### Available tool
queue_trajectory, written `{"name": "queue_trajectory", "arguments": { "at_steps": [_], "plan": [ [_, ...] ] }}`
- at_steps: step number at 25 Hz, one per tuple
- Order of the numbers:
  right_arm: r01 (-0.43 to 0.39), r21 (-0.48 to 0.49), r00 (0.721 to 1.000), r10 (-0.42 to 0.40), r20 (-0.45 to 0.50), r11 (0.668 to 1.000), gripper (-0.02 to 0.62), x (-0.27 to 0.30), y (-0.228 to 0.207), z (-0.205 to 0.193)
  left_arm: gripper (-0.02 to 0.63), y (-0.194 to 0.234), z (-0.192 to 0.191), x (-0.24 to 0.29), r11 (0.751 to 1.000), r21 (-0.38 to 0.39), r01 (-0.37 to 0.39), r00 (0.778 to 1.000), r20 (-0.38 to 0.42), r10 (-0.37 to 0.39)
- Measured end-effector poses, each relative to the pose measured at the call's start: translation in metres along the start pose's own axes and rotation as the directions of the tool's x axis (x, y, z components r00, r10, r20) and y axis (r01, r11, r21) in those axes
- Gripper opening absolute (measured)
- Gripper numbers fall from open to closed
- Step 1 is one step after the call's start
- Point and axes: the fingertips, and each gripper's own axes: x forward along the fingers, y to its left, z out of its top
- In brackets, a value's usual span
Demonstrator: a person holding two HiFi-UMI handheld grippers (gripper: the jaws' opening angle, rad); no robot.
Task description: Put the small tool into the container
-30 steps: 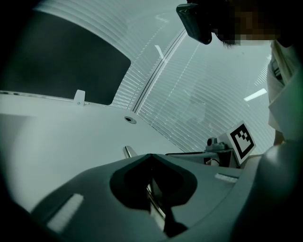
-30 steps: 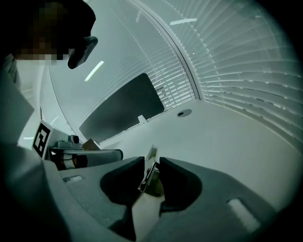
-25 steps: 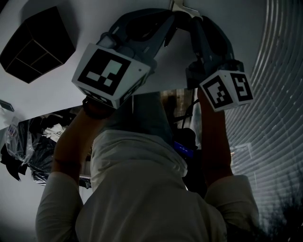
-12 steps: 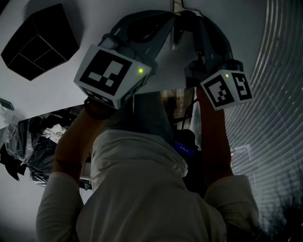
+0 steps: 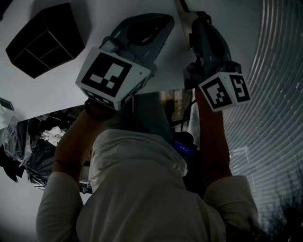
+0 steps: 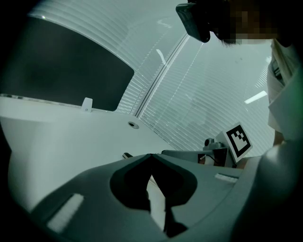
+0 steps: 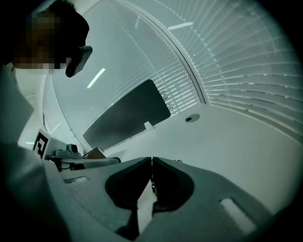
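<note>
Right gripper: jaws pressed together on a thin dark sliver, which I read as the small tool. It's pale and slim, with its long axis roughly in line with the jaws. It pokes past the tips, well to the right of the container. Left gripper is closed on nothing and sits nearer the container, between it and the tool. The container is black, compartmented and open-topped, on the white worktop. My call: carry the tool left to the container, clearing the left gripper.
</note>
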Motion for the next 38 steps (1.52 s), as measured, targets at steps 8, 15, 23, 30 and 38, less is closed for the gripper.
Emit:
{"name": "queue_trajectory", "arguments": {
  "at_steps": [8, 15, 23, 30, 38],
  "plan": [
    [-0.005, -0.048, 0.999, 0.007, 0.037, 0.999, 0.008, -0.01, 0.02, 0.026, 0.003, -0.005, 0.018, -0.013, 1.0, 0.023, 0.001, 0.999, 0.033, -0.002],
    [-0.021, -0.086, 0.998, 0.027, 0.063, 0.996, 0.008, -0.022, 0.049, 0.054, 0.003, -0.013, 0.043, -0.033, 1.0, 0.009, -0.002, 0.998, 0.069, 0.001],
    [-0.049, -0.155, 0.989, 0.07, 0.129, 0.987, 0.006, -0.047, 0.086, 0.092, 0.003, -0.026, 0.074, -0.073, 0.999, 0.026, -0.04, 0.991, 0.132, 0.036],
    [-0.066, -0.228, 0.979, 0.108, 0.175, 0.971, 0.006, -0.072, 0.142, 0.128, 0.003, -0.037, 0.113, -0.121, 0.997, 0.037, -0.062, 0.977, 0.208, 0.053],
    [-0.098, -0.25, 0.96, 0.158, 0.231, 0.963, 0.006, -0.1, 0.188, 0.152, 0.003, -0.06, 0.147, -0.155, 0.995, 0.066, -0.071, 0.958, 0.284, 0.05]
  ]
}}
